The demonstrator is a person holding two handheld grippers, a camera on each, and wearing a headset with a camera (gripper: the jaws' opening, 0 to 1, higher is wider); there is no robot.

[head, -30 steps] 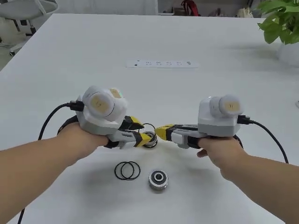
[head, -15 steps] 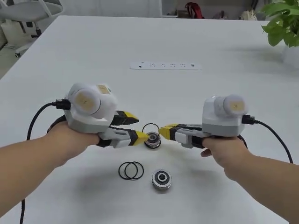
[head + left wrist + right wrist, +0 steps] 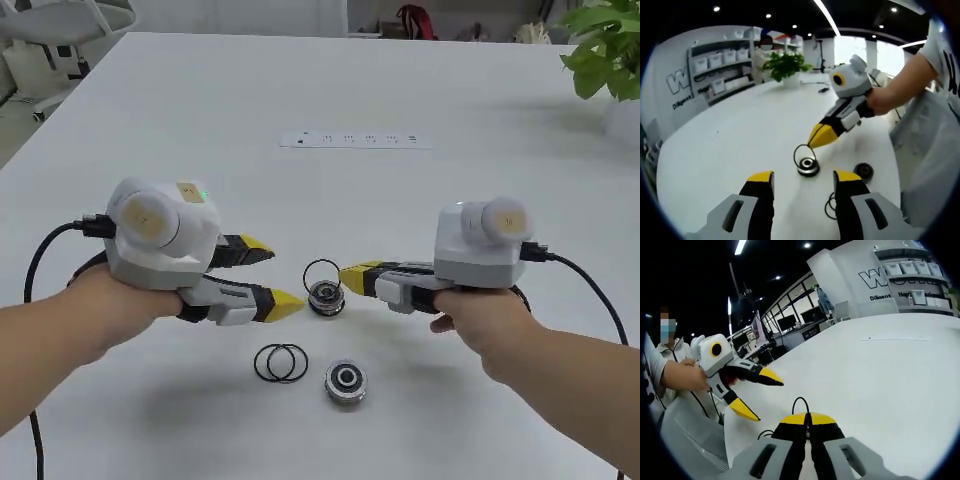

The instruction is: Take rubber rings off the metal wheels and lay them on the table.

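A small metal wheel (image 3: 325,298) sits on the white table between the two grippers. A thin black rubber ring (image 3: 322,271) stands up from it as a loop. My right gripper (image 3: 350,275) is shut on that ring's edge; the ring (image 3: 801,404) rises just above its tips (image 3: 807,419). My left gripper (image 3: 270,275) is open, a short way left of the wheel. Its jaws (image 3: 804,177) frame the wheel (image 3: 808,166) and ring (image 3: 802,149). Two loose rings (image 3: 280,362) lie nearer me beside a second wheel (image 3: 345,381).
A white power strip (image 3: 355,140) lies across the table's middle. A green plant (image 3: 605,50) stands at the far right corner. Black cables trail from both grippers toward me. A white chair (image 3: 55,30) stands off the far left corner.
My left gripper has let go of the wheel, opened and drawn back to the left. My right gripper has stayed shut on the ring, which now stands up from the wheel.
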